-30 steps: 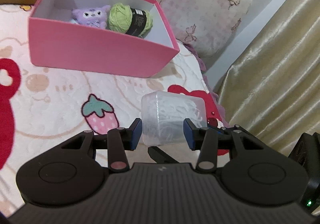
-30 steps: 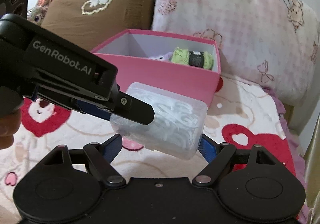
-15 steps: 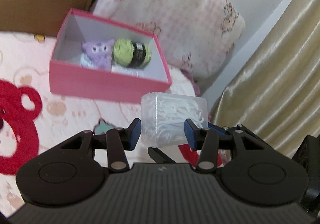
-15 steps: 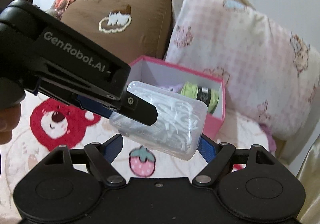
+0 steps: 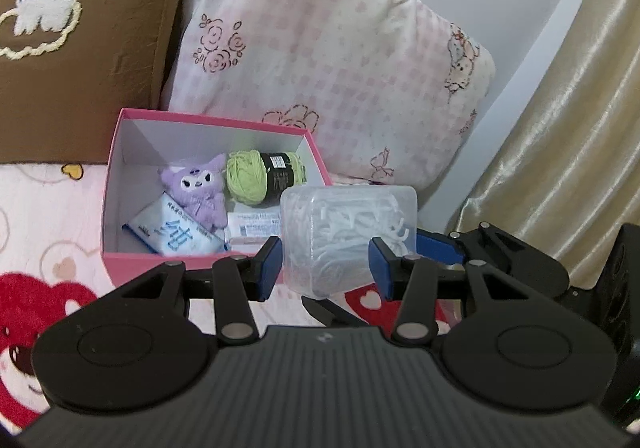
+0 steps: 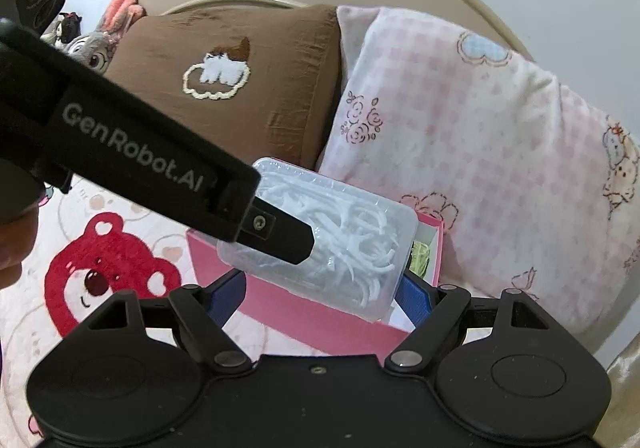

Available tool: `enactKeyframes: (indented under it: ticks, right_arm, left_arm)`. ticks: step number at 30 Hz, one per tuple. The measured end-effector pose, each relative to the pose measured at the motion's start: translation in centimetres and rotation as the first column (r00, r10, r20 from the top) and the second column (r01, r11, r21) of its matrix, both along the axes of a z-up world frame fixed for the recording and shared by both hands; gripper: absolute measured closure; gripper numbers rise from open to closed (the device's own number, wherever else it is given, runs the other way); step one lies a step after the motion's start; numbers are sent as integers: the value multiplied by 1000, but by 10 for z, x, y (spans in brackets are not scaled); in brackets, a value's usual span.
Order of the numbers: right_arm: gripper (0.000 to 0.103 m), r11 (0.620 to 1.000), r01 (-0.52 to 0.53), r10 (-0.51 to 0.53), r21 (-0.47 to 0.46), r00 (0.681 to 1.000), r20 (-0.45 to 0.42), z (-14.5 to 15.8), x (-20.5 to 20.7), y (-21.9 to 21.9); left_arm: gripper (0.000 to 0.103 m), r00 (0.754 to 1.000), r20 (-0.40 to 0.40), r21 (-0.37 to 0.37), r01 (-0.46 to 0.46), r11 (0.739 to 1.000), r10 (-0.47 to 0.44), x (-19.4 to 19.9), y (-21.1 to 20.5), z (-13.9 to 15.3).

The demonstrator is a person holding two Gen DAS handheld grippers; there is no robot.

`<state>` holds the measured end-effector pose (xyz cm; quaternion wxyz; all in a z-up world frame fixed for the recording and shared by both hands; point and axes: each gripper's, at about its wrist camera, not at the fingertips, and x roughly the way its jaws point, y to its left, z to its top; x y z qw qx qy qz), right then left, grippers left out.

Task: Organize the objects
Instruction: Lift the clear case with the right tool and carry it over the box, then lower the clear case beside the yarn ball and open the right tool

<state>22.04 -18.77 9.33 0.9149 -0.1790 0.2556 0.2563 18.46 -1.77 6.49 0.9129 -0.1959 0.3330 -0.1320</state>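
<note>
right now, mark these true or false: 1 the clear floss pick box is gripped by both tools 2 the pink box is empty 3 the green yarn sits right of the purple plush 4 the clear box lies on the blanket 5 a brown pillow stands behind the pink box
1. True: the left tool and the right tool both clamp the clear floss pick box.
2. False: the pink box holds a purple plush, green yarn and packets.
3. True, in the left wrist view.
4. False: it is held up off the blanket.
5. True: the brown pillow is behind it.
</note>
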Motion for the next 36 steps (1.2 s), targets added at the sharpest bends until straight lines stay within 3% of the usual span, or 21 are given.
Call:
enactKeyframes:
  ticks: [9,13,18,27,36]
  right_arm:
    - [20,999,-37,37,5,988,-153,-4,80,6]
    - [20,999,-18,25,29,967,-252,-21,116,8]
    - [20,1000,1,-3,-5,948,-318,-50,147,13]
    - [29,997,8,-37,-74,917,-398,-93,181,16]
    - [42,990,-29,-33,-135,898,-439,-110,197,20]
  left_arm:
    - [57,990,-139,-88,-8,996,-4,80,29,-19]
    - [57,981,-194,-112,-37,993,14,112,35,-42]
    - [57,966,-256,-155,-70,985,29,143,38,-74]
    - [57,938,-345,-179,-111,977,43,179,38,-127]
    - [55,909,-411,-193,-162,968,70,200,42,-152]
